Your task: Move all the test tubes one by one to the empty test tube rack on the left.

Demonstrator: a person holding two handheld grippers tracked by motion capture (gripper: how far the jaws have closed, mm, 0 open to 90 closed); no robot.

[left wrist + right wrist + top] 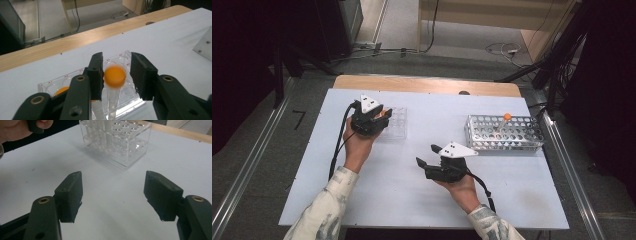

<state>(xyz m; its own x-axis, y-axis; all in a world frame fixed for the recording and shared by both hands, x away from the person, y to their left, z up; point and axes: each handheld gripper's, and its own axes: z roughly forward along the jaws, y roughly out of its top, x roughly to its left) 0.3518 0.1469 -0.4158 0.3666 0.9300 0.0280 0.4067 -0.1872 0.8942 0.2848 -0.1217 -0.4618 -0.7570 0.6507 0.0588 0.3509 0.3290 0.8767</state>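
Looking down from the high view, the left gripper (pixel 379 116) hovers over the clear plastic tube rack (pixel 395 123) on the white table (pixel 412 190), while the right gripper (pixel 428 157) waits mid-table; a perforated metal rack (pixel 504 132) at the right carries one orange-capped tube (pixel 507 117)

In the left gripper view, the jaws stand apart on either side of an orange-capped clear plastic tube (pixel 114 77) that sits upright in the clear rack, its cap blurred (contact with either pad cannot be judged). A second orange cap (pixel 61 90) shows behind the left jaw

In the right gripper view, the jaws are spread wide over bare table, empty

The tube looks light, stiff and slick; the cap or just below seems the best place to hold it
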